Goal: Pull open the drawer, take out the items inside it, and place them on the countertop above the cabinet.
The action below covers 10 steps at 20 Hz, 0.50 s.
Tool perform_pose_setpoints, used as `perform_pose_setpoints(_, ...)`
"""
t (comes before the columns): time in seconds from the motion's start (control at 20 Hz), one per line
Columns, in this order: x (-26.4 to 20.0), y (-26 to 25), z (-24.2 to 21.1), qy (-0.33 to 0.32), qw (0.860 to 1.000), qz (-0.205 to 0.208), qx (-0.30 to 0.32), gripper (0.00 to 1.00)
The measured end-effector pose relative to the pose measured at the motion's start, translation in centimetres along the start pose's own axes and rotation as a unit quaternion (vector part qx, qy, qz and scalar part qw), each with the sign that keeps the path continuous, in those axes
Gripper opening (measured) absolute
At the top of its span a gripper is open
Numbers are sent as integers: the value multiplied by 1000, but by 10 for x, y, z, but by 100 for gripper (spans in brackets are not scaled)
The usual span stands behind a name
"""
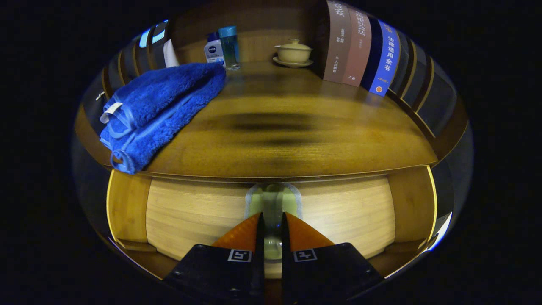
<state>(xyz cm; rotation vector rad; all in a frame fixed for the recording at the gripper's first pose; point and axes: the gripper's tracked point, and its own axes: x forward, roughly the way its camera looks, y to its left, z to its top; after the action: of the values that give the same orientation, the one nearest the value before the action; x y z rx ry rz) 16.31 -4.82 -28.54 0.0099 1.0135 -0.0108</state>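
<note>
pale wooden drawer front (338, 212): appears shut or barely open, contents unseen. tool (273, 220): orange fingers nearly closed on the pale green drawer handle (274, 199). wooden tabletop (296, 140): carries a folded blue towel (161, 106). judgement: opening stage; emptying remains.

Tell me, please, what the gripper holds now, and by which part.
The gripper is closed on the drawer, holding it by the small pale handle in the middle of its front; both orange fingers press on it.

A smooth brown wooden worktop (296, 127) with fine grain was seen; the folded blue towel (161, 106) on it was of fluffy cloth.
</note>
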Motion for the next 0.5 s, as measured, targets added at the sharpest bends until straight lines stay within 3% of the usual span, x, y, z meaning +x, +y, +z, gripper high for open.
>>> perform_pose_setpoints(0.3,-75,24,4,-12,998,52,-14,21)
perform_pose_setpoints(0.5,-121,31,30,-41,996,75,-17,21)
